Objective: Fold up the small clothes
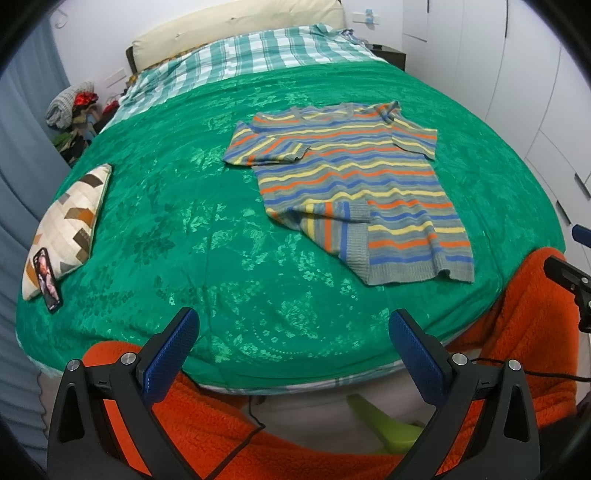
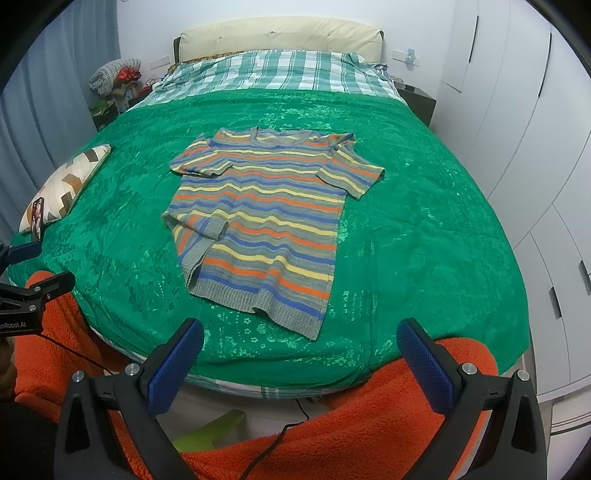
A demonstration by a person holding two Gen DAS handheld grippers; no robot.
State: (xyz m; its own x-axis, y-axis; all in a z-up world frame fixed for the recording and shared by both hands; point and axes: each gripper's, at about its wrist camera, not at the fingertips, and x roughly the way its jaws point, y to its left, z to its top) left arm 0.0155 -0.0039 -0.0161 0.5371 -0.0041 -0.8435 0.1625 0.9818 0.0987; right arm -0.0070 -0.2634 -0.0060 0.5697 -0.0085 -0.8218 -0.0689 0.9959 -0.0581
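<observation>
A small short-sleeved knit top (image 1: 354, 181) (image 2: 262, 221), striped grey, blue, yellow and orange, lies spread on the green bedspread (image 1: 184, 236) (image 2: 424, 229), neck toward the headboard. Its lower left hem corner is turned up over the body. My left gripper (image 1: 293, 326) hangs open over the bed's near edge, well short of the top and to its left. My right gripper (image 2: 300, 336) is open too, just short of the top's hem. Nothing is between either pair of blue pads. The right gripper (image 1: 570, 280) shows at the left view's right edge, the left gripper (image 2: 26, 273) at the right view's left edge.
A patterned cushion (image 1: 70, 225) (image 2: 66, 177) with a phone (image 1: 47, 278) (image 2: 37, 216) against it lies at the bed's left edge. A checked blanket (image 1: 258, 51) and cream headboard (image 2: 280, 35) are far. White wardrobes (image 2: 517, 147) line the right. Orange fleece sleeves (image 1: 524, 332) (image 2: 369, 406) cover the near edge.
</observation>
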